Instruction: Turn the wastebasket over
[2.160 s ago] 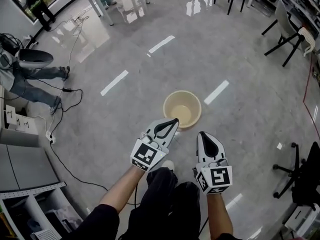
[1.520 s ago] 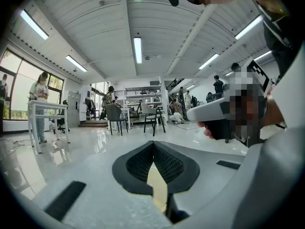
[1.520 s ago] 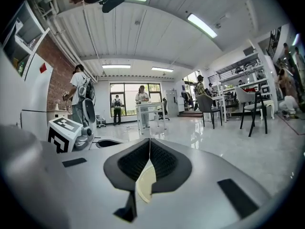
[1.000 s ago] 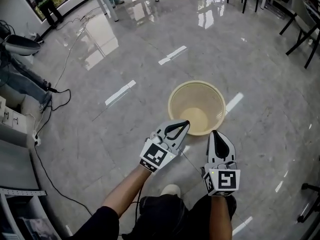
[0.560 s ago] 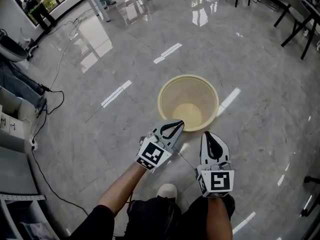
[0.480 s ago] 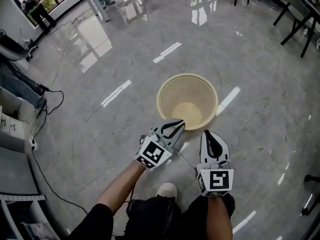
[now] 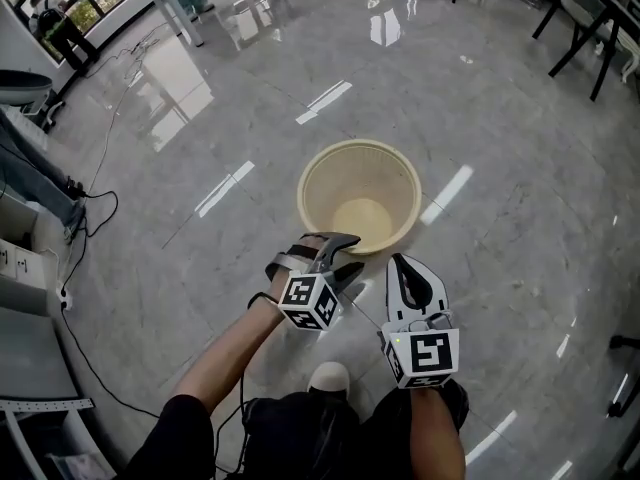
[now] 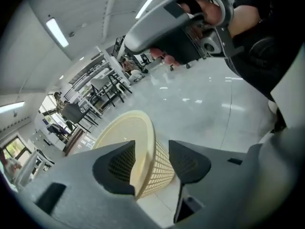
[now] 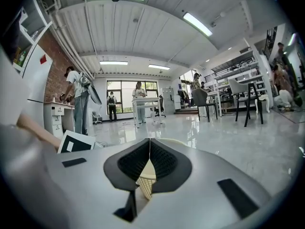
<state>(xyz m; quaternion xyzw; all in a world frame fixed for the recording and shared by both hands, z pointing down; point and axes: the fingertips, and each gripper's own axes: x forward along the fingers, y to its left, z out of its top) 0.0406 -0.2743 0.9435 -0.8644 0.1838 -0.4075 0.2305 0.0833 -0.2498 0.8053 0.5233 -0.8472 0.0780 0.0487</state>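
— While the left hand-held gripper (image 7: 352, 252) has its jaws just opening wide, what is straddled?
— The near rim of the upright wastebasket (image 7: 312, 173), unpressed, on the floor (image 7: 200, 268). The right hand-held gripper (image 7: 399, 260) is seen closed, empty, just beside it.

Upright cream mesh wastebasket (image 7: 360, 196), mouth up

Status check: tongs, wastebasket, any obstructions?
Left tongs just opened, straddling near rim of the wastebasket, not pinching. Right tongs shut, empty. The wastebasket upright, mouth up, not yet turned. Nothing blocking.
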